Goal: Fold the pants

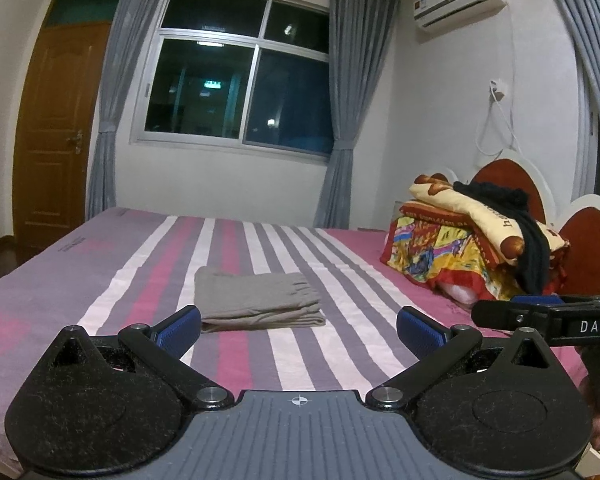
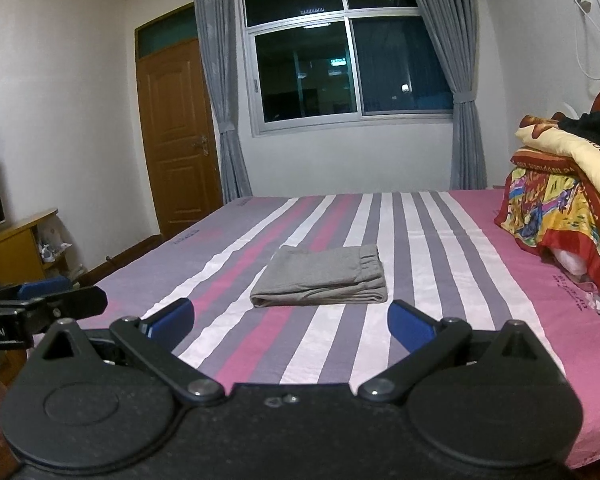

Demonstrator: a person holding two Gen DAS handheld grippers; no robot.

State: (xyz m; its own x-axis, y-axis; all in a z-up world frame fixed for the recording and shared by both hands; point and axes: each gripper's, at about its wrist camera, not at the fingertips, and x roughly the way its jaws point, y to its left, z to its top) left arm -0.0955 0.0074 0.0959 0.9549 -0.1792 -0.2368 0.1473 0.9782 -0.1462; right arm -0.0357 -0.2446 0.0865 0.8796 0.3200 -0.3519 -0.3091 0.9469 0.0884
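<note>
From the left wrist camera, the left hand-held gripper [image 1: 299, 327] is held low over the near edge of the bed [image 1: 100, 264], its two blue-padded fingers [image 1: 419, 331] spread wide with nothing between them. The pants [image 1: 256, 300], grey and folded into a compact rectangle, lie flat on the striped sheet just beyond the fingers, slightly left of the gripper's centre line and touching neither pad. At the right edge of this view the right hand-held gripper [image 1: 500, 312] reaches in sideways; only one side of it shows here, so its opening cannot be read from this angle. On the far right of the bed a stack of colourful bedding [image 1: 452, 248] sits against the headboard [image 1: 588, 236], with a black garment [image 1: 532, 248] draped over it. A window [image 1: 240, 76] with grey curtains fills the far wall, and a wooden door [image 1: 56, 128] stands at the far left.

From the right wrist camera, the right hand-held gripper [image 2: 291, 322] also has its fingers splayed apart and empty above the near part of the bed [image 2: 500, 248]. The folded pants [image 2: 324, 278] rest straight ahead, between and just past the fingertips, waistband end to the right. The left hand-held gripper [image 2: 60, 300] pokes in at the left edge. A wooden cabinet [image 2: 16, 244] stands at the far left by the wall.
</note>
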